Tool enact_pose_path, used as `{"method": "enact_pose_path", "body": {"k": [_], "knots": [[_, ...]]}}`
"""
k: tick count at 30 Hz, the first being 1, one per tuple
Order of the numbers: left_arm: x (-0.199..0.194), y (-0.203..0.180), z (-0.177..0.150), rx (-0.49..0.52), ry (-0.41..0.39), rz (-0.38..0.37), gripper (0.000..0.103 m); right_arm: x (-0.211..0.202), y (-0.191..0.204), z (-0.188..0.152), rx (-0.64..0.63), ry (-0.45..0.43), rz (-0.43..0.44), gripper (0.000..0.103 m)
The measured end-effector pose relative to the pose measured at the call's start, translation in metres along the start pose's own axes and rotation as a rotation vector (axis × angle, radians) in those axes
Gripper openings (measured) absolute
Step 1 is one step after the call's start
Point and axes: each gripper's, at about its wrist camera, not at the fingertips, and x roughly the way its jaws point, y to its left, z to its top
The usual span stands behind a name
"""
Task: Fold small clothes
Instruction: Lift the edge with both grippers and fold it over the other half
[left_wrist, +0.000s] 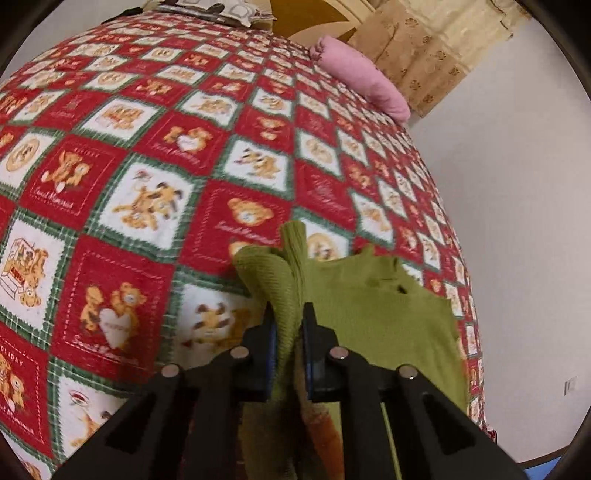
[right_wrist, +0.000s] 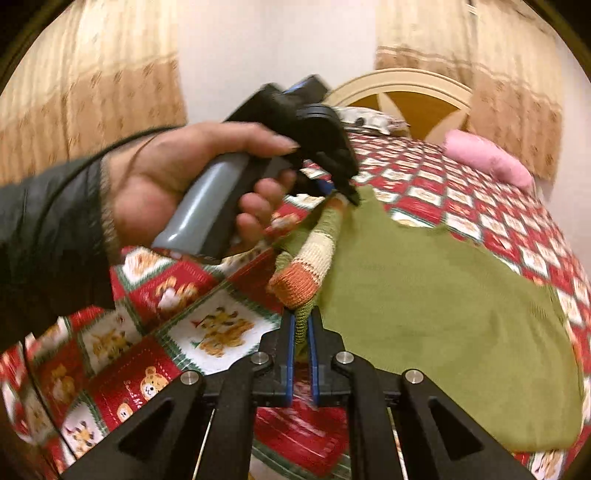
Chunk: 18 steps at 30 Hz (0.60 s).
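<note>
Green sweater (right_wrist: 443, 295) half spread on bed (left_wrist: 147, 184); left hand-held gripper (left_wrist: 287, 325) pinches sleeve fold, right hand-held gripper (right_wrist: 301, 328) clamps striped cuff (right_wrist: 299, 284). Folding barely begun, most remains.

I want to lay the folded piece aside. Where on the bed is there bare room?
The bedspread is bare from the green sweater up to the pink pillow and the patterned pillow. It is crowded where the left gripper and right gripper clamp the sweater.
</note>
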Motion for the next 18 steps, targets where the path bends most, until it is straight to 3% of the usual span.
{"method": "enact_pose_path", "body": {"k": [18], "knots": [[0.019,-0.133,-0.011,0.157,0.019,-0.074,0.012,-0.066,-0.094,-0.025,0.237,-0.101,0.002,0.005]]}}
